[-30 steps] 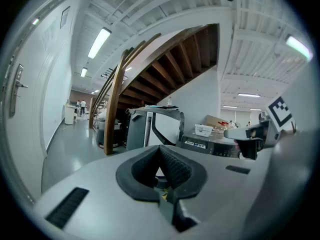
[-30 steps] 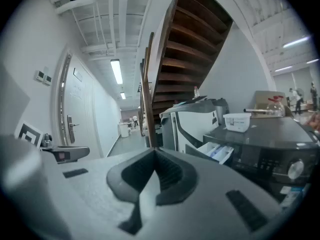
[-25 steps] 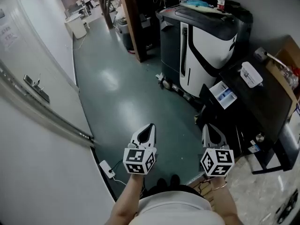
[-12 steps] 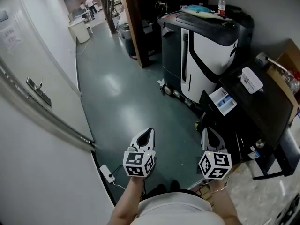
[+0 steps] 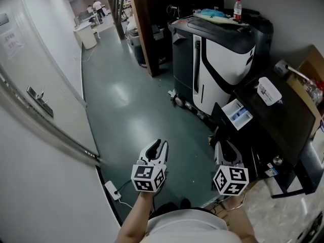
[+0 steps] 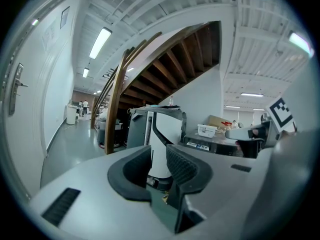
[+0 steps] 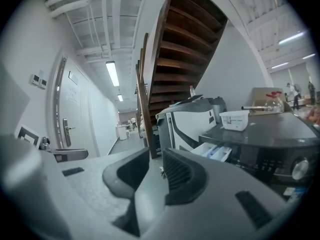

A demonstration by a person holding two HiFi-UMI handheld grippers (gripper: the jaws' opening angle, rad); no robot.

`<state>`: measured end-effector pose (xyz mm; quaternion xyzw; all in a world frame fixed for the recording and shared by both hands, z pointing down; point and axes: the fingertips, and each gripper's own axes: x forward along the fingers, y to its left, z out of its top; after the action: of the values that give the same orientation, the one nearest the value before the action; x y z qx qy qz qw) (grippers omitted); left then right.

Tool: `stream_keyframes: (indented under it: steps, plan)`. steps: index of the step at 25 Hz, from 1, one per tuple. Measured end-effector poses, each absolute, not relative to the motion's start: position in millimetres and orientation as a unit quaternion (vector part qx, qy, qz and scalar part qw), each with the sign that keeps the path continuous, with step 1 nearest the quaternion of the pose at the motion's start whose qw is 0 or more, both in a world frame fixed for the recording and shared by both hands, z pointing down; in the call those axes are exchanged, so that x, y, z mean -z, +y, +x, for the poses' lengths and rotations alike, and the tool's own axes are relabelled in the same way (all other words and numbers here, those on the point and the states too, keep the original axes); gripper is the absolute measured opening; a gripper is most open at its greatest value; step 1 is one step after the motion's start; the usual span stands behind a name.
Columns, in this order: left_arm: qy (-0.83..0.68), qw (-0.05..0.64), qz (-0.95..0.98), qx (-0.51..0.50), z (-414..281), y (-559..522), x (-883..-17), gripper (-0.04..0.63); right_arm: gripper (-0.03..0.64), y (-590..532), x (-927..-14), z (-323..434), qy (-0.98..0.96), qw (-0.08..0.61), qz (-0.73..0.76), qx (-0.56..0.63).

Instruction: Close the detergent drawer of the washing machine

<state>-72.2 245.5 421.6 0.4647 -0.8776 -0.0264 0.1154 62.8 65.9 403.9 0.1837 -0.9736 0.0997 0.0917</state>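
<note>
The black washing machine (image 5: 283,120) stands at the right, and its white detergent drawer (image 5: 237,113) sticks out open toward the floor. In the right gripper view the drawer (image 7: 216,151) shows ahead and to the right. My right gripper (image 5: 226,151) hovers just short of the drawer, below it in the head view, open and empty. My left gripper (image 5: 159,147) hangs over the green floor, well left of the machine. Its jaws have just been opening, with nothing between them (image 6: 159,156). The right gripper's (image 7: 156,161) pads stand apart.
A white tub (image 5: 269,91) sits on the machine's top, with a cardboard box (image 5: 311,67) behind it. A black-and-white appliance (image 5: 223,49) stands further along. A white door (image 5: 40,100) runs along the left, a power strip (image 5: 112,190) lies on the floor, and a wooden stair post (image 5: 143,24) rises at the back.
The left gripper's tips, pressed together before, now stand apart. The right gripper has drifted slightly left and down in the head view, staying near the drawer.
</note>
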Motion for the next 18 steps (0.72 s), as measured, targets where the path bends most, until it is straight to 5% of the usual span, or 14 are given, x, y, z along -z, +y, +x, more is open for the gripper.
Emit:
stream_keyframes:
  steps: [18]
  plan:
    - [-0.867, 0.117, 0.485, 0.019, -75.9, 199.9, -422.5, 0.11, 0.087, 23.5, -417.0, 73.3, -0.963, 0.106, 0.228, -0.098]
